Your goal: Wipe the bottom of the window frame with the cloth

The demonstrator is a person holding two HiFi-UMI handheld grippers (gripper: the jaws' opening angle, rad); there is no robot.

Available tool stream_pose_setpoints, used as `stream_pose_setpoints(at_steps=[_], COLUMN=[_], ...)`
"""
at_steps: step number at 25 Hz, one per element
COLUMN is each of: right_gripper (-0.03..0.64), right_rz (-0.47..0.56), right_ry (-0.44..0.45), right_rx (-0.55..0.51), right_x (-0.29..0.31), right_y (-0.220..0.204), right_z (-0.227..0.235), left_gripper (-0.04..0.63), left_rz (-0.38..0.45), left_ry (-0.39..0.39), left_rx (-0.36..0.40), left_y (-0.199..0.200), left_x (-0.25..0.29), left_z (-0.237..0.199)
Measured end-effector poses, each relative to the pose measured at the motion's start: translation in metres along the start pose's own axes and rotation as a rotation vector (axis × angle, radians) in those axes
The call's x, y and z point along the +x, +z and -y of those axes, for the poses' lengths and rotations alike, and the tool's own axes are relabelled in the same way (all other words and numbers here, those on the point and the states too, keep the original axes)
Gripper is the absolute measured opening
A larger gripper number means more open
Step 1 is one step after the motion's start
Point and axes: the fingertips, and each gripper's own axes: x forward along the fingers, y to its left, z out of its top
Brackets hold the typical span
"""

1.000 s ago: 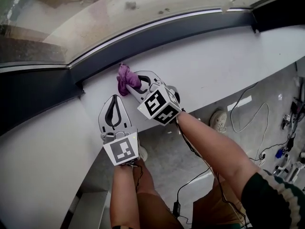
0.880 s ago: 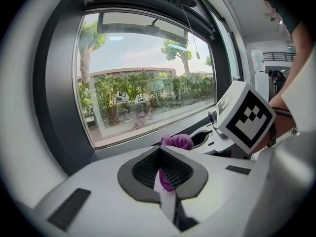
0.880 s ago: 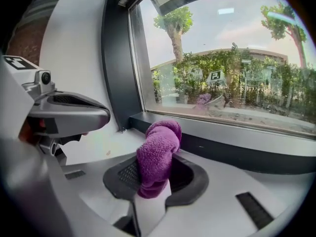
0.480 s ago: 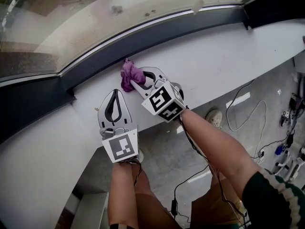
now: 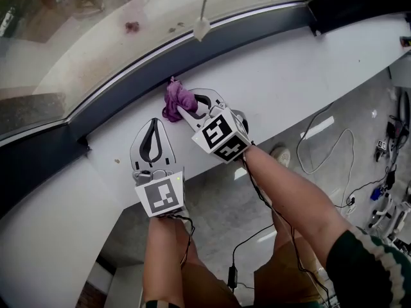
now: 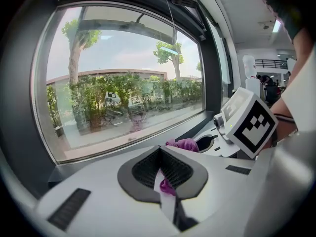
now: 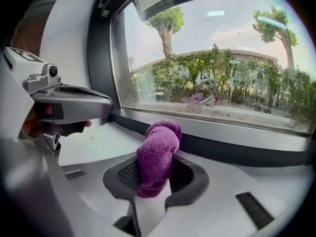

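Cloth [image 5: 174,101], purple: clamped in my right tongs [image 5: 180,110], touching the bottom of the dark window frame [image 5: 257,31] where it meets the white sill [image 5: 302,76]. My left tongs [image 5: 154,124]: closed, empty, over the sill just beside the right.

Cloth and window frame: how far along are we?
In hand: right gripper is clamped on the cloth, its tip at the dark frame. Done: nothing shows which stretch is wiped. Left: likely the frame to either side. Left gripper shut, idle.

Cloth [image 7: 157,152] nubby terry; window frame [image 7: 242,153] matt; sill [image 5: 289,76] smooth wht.
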Motion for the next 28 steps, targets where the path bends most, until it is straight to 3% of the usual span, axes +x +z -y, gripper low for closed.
stream_pose_setpoints(at_steps=[8, 18, 28], right_gripper=[0.110, 0.110, 0.110], right_rz=[0.005, 0.019, 0.032], right_ry=[-0.044, -0.061, -0.123], right_rx=[0.029, 0.024, 0.038], right_x=[-0.024, -0.048, -0.080], right_y=[-0.018, -0.018, -0.044], right_z=[0.055, 0.060, 0.136], left_gripper=[0.009, 0.009, 0.009], left_rz=[0.006, 0.025, 0.029], left_ry=[-0.053, -0.102, -0.165], left_rx=[0.017, 0.026, 0.078], left_y=[0.020, 0.034, 0.062], left_x=[0.041, 0.043, 0.096], left_z=[0.046, 0.072, 0.138])
